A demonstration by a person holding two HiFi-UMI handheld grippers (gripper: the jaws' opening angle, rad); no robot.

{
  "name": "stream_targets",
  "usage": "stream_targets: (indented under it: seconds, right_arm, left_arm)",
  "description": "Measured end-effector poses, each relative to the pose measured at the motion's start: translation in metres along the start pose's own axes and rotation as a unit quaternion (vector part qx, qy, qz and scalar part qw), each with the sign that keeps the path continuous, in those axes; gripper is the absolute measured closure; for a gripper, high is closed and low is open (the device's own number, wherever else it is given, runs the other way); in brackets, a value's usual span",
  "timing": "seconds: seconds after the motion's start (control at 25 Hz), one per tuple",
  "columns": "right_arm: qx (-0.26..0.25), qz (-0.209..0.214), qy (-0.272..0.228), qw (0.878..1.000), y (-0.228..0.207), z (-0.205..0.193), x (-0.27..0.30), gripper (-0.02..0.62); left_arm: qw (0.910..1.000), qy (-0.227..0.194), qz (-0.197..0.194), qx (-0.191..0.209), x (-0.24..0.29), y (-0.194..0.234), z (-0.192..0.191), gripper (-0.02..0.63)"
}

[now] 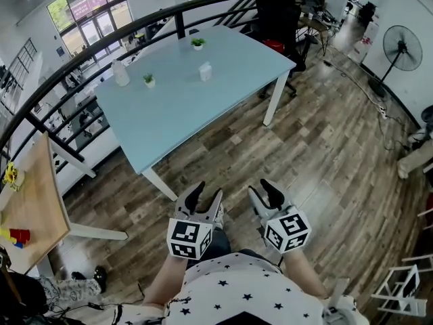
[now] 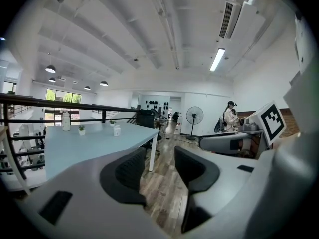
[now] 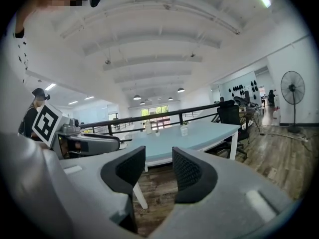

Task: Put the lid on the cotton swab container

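Fingers (image 2: pixel 129 171) on left gripper (image 1: pixel 206 192) and right gripper (image 1: pixel 261 189) gape empty; small white upright container (image 1: pixel 205 72), maybe translucent, sits on table (image 1: pixel 203 110).

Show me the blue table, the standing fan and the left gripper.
blue table (image 1: pixel 176 110), head view, bare tabletop.
standing fan (image 1: pixel 402 48), head view, middle of its round guard.
left gripper (image 1: pixel 208 191), head view, midway between its fingertips.

Cotton swab container (image 1: pixel 205 72): small, white, upright, on the far half of the light-blue table (image 1: pixel 176 107); closure state indiscernible.
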State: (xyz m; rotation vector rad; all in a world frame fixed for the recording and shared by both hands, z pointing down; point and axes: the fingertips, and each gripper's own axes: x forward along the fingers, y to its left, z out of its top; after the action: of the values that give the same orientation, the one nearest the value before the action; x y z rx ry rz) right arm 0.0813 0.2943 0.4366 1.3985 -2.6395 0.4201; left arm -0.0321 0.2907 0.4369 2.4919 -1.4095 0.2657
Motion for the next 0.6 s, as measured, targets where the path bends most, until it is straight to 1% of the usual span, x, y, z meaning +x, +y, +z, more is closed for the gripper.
stream_targets:
  seconds: [0.2,0.4,0.6]
  right_arm:
    - [-0.001,0.007,0.002,1.0,-0.023,0.015,0.041,0.402]
    - [0.0,0.004,0.002,1.0,-0.051,0.036,0.085,0.383]
    - [0.004,0.004,0.006,1.0,-0.074,0.056,0.132,0.38]
  left_arm:
    - [1.0,-0.005,0.005,-0.007,0.036,0.029,0.014,0.42]
    - [0.9999,0.001,0.004,-0.012,0.076,0.06,0.031,0.414]
    - [0.9998,0.005,0.001,-0.017,0.118,0.091,0.052,0.408]
